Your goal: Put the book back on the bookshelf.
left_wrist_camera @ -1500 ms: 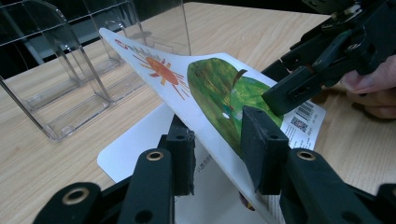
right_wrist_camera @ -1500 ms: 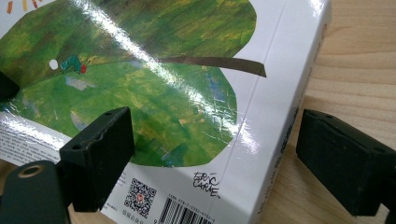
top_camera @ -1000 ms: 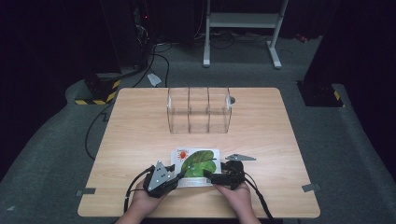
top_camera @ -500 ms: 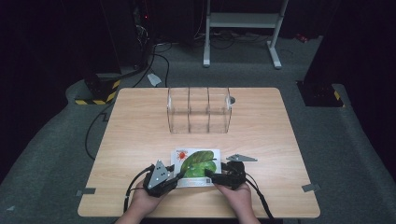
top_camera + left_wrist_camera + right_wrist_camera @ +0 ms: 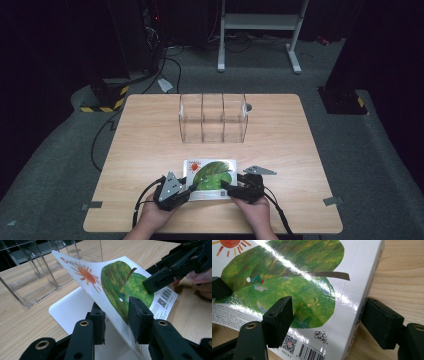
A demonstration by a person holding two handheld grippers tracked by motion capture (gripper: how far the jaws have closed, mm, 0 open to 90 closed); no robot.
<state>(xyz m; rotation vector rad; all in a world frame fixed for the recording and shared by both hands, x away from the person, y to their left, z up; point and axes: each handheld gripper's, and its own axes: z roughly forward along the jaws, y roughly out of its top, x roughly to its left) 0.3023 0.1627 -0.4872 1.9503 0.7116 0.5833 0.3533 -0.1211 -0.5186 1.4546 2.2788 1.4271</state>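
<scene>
Book (image 5: 210, 175) lies at the near edge of the surface (image 5: 150, 150). Left gripper (image 5: 116, 317) jaws clamp its lifted cover; right gripper (image 5: 327, 325) jaws, just closing, straddle the spine without pressing. Clear rack (image 5: 213, 118) stands beyond.

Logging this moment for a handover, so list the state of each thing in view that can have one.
Book: lying on the table, back cover lifted and bent up off the pages.
Left tool: shut on the back cover's edge.
Right tool: open, jaws just been closing, astride the book's spine.
Clear organiser: upright, all three compartments empty.
</scene>
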